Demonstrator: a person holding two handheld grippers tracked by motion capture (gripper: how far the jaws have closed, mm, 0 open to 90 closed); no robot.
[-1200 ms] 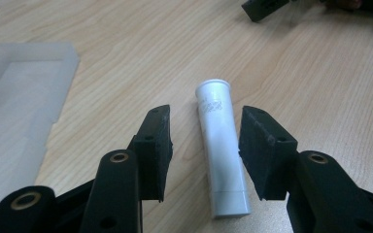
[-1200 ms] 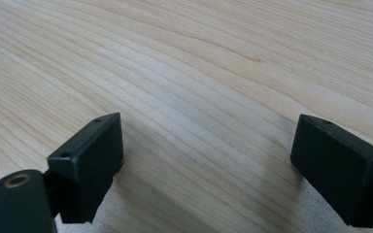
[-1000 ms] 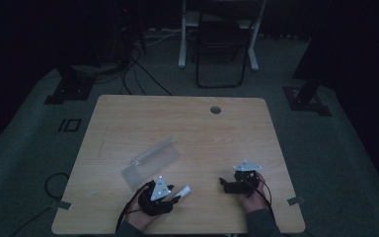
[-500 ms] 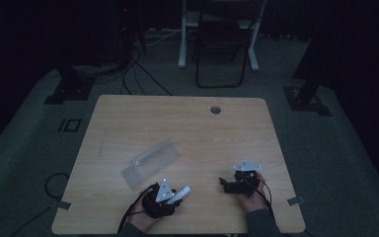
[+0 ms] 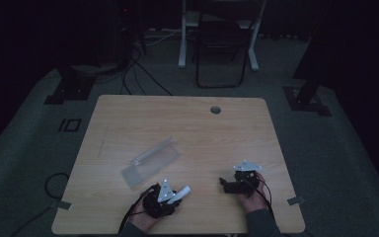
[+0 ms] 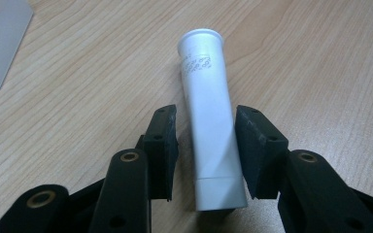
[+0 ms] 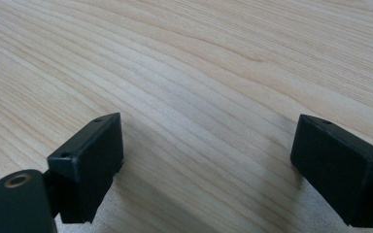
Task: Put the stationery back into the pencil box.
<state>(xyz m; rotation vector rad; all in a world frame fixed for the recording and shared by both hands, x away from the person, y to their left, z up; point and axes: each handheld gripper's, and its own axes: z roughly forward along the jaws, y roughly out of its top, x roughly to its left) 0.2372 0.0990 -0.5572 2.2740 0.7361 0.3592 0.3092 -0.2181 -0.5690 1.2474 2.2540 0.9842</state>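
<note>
Left gripper view | white tube (image 6: pixel 212 121) mid-frame on desk (image 6: pixel 77 73) | fingers (image 6: pixel 161 145) closing around it, narrow gaps remain | probably light, slick, squashable: grip mid-body

We see a wooden worktop (image 5: pixel 177 123), cable hole (image 5: pixel 215 109) at 1 o'clock. Clear flat plastic packaging (image 5: pixel 150 162) lies near centre-left. Beyond at 12: folding chair (image 5: pixel 220 49); floor cables (image 5: pixel 133 69) at 11.

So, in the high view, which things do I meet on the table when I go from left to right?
Clear plastic package → left hand-held gripper with the white tube between its jaws → right hand-held gripper, with nothing between its jaws.
</note>
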